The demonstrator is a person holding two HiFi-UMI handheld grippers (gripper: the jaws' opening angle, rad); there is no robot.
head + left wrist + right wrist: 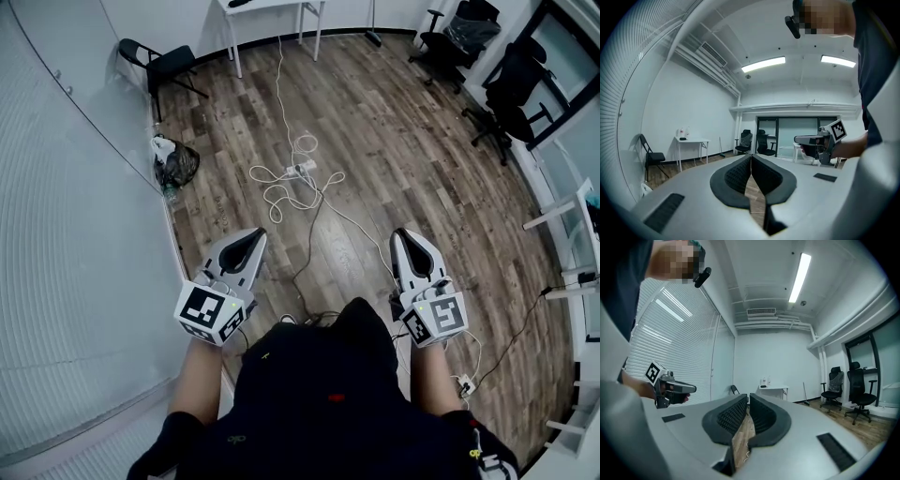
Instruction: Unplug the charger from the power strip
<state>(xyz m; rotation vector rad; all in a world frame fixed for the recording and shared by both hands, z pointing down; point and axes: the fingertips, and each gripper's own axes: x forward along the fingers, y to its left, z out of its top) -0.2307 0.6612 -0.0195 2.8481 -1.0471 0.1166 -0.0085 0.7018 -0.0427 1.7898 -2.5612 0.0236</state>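
A white power strip (300, 170) lies on the wooden floor well ahead of me, among loops of white cable (279, 195). A charger on it is too small to make out. A black cable (309, 246) runs from there back towards my feet. My left gripper (251, 234) and right gripper (410, 234) are held level at waist height, far short of the strip. In the left gripper view the left gripper (751, 157) is shut and empty. The right gripper (748, 397) in its own view is also shut on nothing.
A black folding chair (159, 64) and a dark bag (176, 164) stand by the blinds on the left. A white table (272, 9) is at the back, office chairs (511, 89) at the right. A small white plug (464, 382) lies near my right foot.
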